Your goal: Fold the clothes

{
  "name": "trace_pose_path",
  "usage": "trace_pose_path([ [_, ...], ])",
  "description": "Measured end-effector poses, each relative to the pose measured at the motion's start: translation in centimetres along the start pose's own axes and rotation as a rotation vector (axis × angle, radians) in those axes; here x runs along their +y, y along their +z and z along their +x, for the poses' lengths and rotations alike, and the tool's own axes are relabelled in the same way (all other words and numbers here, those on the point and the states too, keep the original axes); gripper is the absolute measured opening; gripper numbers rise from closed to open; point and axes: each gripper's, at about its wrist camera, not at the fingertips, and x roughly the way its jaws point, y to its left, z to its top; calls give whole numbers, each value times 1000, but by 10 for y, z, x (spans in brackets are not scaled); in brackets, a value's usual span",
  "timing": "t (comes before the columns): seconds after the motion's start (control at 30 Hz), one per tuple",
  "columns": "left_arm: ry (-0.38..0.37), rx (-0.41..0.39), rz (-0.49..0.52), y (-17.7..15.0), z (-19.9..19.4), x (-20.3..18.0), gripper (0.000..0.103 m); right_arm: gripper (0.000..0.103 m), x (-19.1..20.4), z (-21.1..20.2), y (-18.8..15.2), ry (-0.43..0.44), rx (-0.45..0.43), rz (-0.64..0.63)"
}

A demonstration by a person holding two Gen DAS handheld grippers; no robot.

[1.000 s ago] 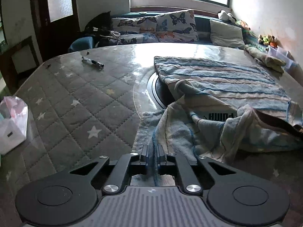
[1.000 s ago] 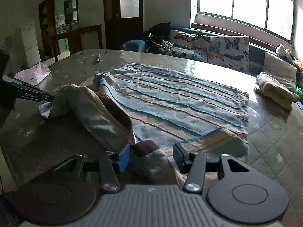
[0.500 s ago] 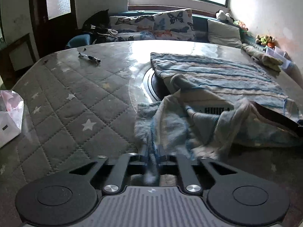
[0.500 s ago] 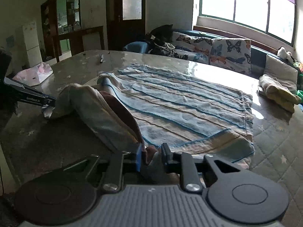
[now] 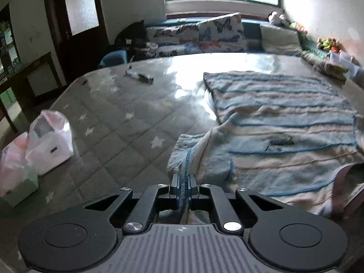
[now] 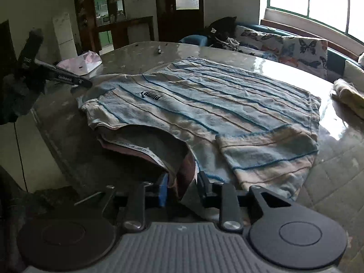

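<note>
A blue and beige striped shirt point(image 6: 204, 104) with a black logo lies spread flat on the quilted table point(image 5: 109, 136); it also shows in the left wrist view point(image 5: 284, 118). My left gripper point(image 5: 183, 187) is shut on the shirt's near sleeve edge at the table's front. In the right wrist view the left gripper point(image 6: 85, 83) shows at the shirt's left corner. My right gripper point(image 6: 182, 187) has its jaws apart around the brown collar point(image 6: 184, 170), which sits between them.
White plastic bags point(image 5: 49, 141) stand at the table's left edge. A small dark object point(image 5: 138, 76) lies at the far left. A folded cloth point(image 6: 348, 95) lies at the right. A sofa with butterfly cushions point(image 5: 218, 34) stands behind the table.
The bunched shirt has been pulled out flat. My left gripper moved left and back with the sleeve. My right gripper closed on the collar half a second ago, and its jaws now stand apart.
</note>
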Motion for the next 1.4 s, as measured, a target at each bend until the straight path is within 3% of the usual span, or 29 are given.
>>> trace_pose_path([
  [0.13,31,-25,-36,6,-5,9,20,29,-19,-15,16,13,-73,93],
  [0.2,37,-62,-47,11,-12,10,45,37,-27,-17,24,-7,-106,118],
  [0.27,29,-89,-44,16,-16,5,53,38,-34,-11,30,-32,-123,132],
  [0.43,-77,-103,-1,26,-8,-31,58,38,-41,26,35,-133,-70,145],
  [0.57,-170,-95,64,30,3,-70,63,40,-38,45,29,-138,-29,126],
  [0.63,-218,-91,98,29,7,-87,69,38,-34,50,26,-199,-11,105],
  [0.67,-242,-89,115,29,10,-96,78,36,-34,52,24,-222,-3,111],
  [0.7,-262,-86,134,28,11,-106,85,25,-36,52,22,-231,-2,121],
  [0.77,-290,-86,170,23,12,-121,86,10,-39,49,16,-233,-21,153],
  [0.87,-316,-68,191,18,17,-135,92,4,-43,34,10,-277,-73,180],
  [1.13,-312,-48,187,8,22,-140,97,3,-74,-30,-18,-519,-219,346],
  [1.4,-308,-33,198,0,23,-138,99,9,-124,-60,-68,-730,-167,628],
])
